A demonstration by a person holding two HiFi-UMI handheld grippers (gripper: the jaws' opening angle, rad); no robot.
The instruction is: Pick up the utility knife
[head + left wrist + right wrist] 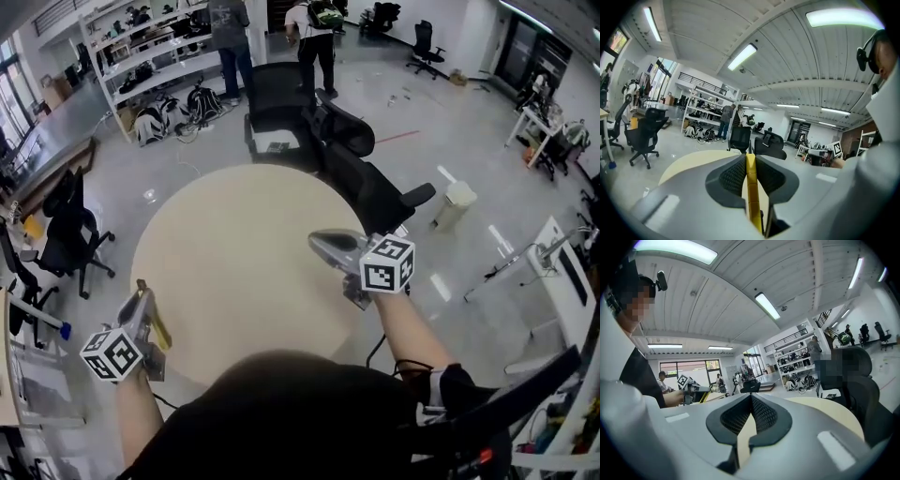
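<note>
left gripper (pixel 141 296): jaws were clamped on the yellow utility knife (pixel 751 187) | right gripper (pixel 319 243): jaws were closed together, empty, over the round table (pixel 225 253)

Gripping utility knife (pixel 751 187) in left gripper (pixel 141 295) at table's (pixel 234 244) near-left rim; holding right gripper (pixel 328 246), jaws together, above table's right side.

Only a thin yellow edge of the utility knife (pixel 751 187) shows between the pads of the left gripper (pixel 142 292), and its lower end is swallowed by the gripper body at 6 o'clock. Blade? Can't tell. In the head view, just a yellow sliver pokes out beside the marker cube (pixel 112 353). The table's (pixel 234 253) near rim vanishes under the person's dark top (pixel 281 412) at 6 o'clock. Shelves (pixel 155 52) at 11 o'clock: contents too small to name.
</note>
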